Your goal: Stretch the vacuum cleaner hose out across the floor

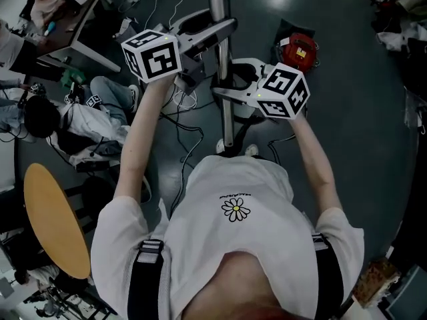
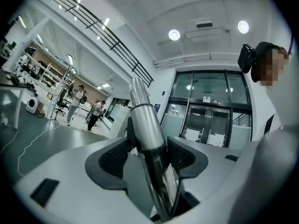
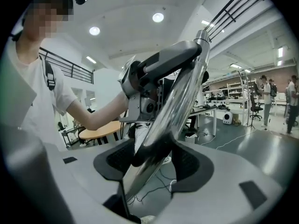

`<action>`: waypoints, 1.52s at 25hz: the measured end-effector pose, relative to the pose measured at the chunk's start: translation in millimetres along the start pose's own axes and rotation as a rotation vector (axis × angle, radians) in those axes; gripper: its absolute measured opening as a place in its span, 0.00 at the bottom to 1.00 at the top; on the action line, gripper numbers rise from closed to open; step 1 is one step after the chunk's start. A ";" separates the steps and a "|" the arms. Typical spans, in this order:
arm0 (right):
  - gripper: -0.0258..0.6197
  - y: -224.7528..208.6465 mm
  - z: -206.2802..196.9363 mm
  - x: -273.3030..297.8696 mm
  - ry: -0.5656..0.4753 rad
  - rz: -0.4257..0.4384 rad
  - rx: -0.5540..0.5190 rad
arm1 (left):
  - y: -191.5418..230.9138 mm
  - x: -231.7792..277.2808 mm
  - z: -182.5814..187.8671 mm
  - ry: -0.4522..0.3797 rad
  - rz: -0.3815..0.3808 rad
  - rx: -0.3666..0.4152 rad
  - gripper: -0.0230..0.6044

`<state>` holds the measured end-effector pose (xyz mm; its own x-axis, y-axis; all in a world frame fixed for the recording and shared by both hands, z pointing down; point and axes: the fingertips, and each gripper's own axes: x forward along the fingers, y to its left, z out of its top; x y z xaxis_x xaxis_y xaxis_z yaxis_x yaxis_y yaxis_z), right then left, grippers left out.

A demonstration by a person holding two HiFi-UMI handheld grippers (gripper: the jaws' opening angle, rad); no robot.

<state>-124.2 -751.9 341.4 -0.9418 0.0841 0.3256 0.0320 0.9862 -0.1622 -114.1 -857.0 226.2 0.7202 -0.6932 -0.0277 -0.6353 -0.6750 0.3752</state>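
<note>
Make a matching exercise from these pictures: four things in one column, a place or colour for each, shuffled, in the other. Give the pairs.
1 tube
2 table
3 left gripper
4 canister

a red, on the floor
b tan, round
c clamped higher on the tube than the right gripper
d shiny metal, upright

Pairs: 1-d, 2-b, 3-c, 4-a

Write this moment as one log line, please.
left gripper: clamped on metal tube | right gripper: clamped lower on it | tube: roughly upright
</note>
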 end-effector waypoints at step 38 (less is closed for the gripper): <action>0.40 299.4 -428.6 -90.0 -0.712 -0.300 1.646 | -332.0 -206.2 -82.6 -0.269 -0.334 -0.145 0.29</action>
<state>113.6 -403.2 662.7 -0.8142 -0.5553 0.1693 -0.0572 -0.2136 -0.9753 -28.8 -469.1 183.9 0.7688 -0.4973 -0.4021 -0.3207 -0.8437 0.4304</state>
